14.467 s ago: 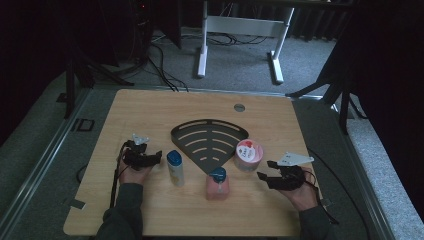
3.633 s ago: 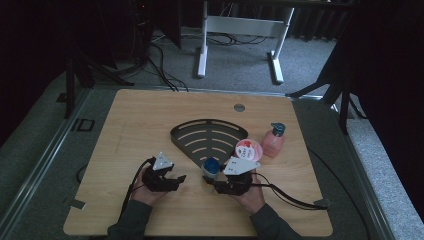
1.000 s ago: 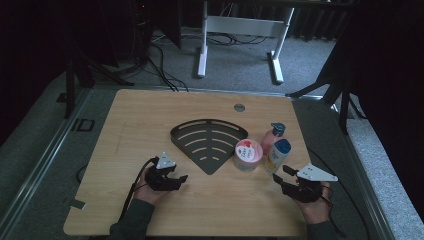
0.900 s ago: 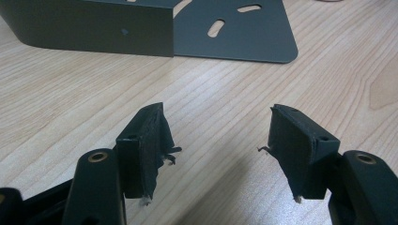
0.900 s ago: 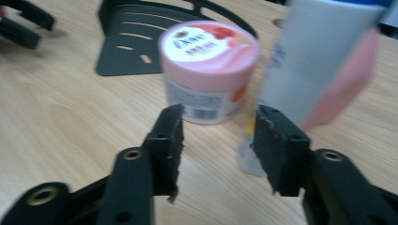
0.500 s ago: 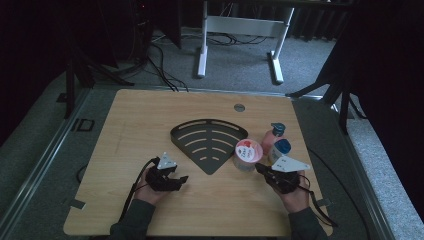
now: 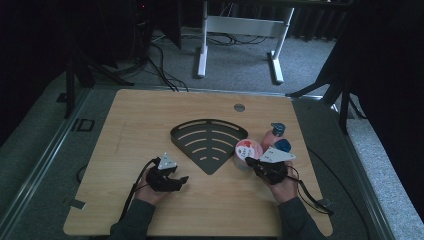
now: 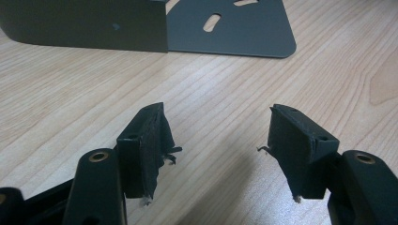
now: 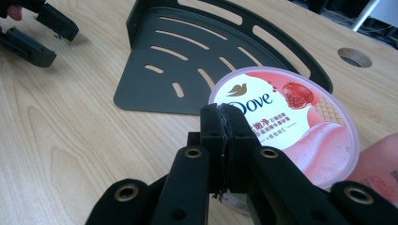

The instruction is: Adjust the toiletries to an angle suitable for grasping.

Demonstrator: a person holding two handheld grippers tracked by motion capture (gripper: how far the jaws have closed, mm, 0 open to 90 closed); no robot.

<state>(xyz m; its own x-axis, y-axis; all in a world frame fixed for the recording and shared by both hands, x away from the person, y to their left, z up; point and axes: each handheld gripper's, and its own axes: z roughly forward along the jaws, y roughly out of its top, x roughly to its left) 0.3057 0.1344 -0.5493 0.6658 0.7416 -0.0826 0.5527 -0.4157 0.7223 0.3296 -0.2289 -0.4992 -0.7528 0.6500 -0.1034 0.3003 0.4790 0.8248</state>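
Broadly, the wooden table (image 7: 150, 125) has most of its far and left surface bare, with a small round hole (image 7: 239, 107) near its far edge. At its middle lies the black fan-shaped rack (image 7: 207, 142), flat and slotted, its raised curved rim on the far side and its point toward the person. Just off the rack's right edge stands the pink Dove tub (image 7: 248, 150), lid up. Beyond the tub, close to the table's right edge, a pink bottle (image 7: 270, 137) with a blue cap and a second blue-capped bottle (image 7: 282, 146) stand close together, hemming the tub in on that side; the rack hems it in on the other.

The right claw (image 9: 225, 126) is clenched, its jaws pressed flat together with nothing between them, and its tip sits at the tub's near rim; whether it touches the lid I cannot tell. The left claw (image 8: 216, 140) is released, jaws spread wide over bare wood, near the rack's near-left edge and well apart from the tub. Open table lies in front of both hands toward the near edge.
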